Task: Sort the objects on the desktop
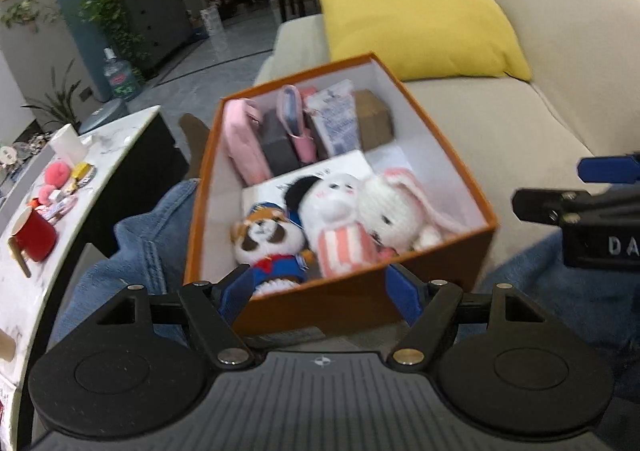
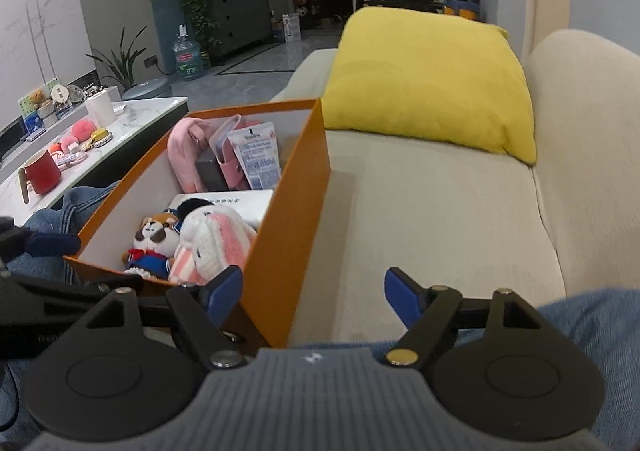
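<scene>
Both my left hand-held gripper [image 1: 320, 287] and right hand-held gripper [image 2: 314, 297] stand wide open, empty; I should next approach the white marble desk [image 1: 120, 139] squarely, clear of the orange cardboard box [image 1: 340, 299].

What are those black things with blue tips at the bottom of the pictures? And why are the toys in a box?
Those are two claws that a person holds, one in each hand. Each claw has a little camera looking forward along its two blue fingers. One picture comes from the left claw, the other from the right claw. Both are open and hold nothing.

The person sits on a beige sofa with an orange box beside their knee. Inside are three plush toys: a panda-like one, a white one and a bunny, with pink pouches and packets behind. A yellow cushion lies further back. On the white table to the left stand a red mug and small things, perhaps still waiting to be sorted.
</scene>
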Action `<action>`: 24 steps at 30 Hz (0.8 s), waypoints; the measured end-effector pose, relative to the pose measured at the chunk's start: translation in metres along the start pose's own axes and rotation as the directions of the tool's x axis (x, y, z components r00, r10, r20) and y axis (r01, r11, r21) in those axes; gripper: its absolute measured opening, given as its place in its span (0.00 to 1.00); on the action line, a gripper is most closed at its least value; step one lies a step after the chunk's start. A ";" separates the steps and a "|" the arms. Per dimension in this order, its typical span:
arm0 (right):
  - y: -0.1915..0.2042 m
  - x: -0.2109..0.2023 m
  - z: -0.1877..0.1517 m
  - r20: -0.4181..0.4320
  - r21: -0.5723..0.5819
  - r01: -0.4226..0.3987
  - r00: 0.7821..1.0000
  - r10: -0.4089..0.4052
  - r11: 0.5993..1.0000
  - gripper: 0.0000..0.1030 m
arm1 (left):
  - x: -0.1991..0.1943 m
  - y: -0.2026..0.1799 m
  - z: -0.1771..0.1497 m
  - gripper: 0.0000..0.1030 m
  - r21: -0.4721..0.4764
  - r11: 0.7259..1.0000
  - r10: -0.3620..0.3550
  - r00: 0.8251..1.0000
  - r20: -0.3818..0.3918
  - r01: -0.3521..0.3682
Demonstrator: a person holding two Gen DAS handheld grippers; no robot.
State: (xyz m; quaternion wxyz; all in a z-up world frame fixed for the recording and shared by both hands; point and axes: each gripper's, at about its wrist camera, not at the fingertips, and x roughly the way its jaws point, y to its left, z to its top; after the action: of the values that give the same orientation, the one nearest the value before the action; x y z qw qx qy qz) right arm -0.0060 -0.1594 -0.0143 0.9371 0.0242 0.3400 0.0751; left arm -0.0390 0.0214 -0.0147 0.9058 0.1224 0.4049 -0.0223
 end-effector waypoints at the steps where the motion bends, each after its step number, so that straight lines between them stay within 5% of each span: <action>1: -0.002 -0.001 -0.001 -0.001 0.008 0.003 1.000 -0.003 1.000 0.77 | 0.000 -0.001 0.000 0.83 0.001 1.000 -0.004 1.000 -0.004 0.004; 24: -0.008 -0.029 -0.008 0.052 0.035 0.030 0.998 -0.032 0.999 0.79 | -0.023 0.003 -0.007 0.83 -0.073 0.997 0.025 1.000 0.011 -0.024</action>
State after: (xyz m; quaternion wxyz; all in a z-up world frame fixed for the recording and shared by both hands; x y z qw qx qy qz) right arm -0.0323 -0.1716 -0.0031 0.9462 0.0370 0.3168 0.0540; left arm -0.0597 0.0246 -0.0015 0.9123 0.0944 0.3984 0.0028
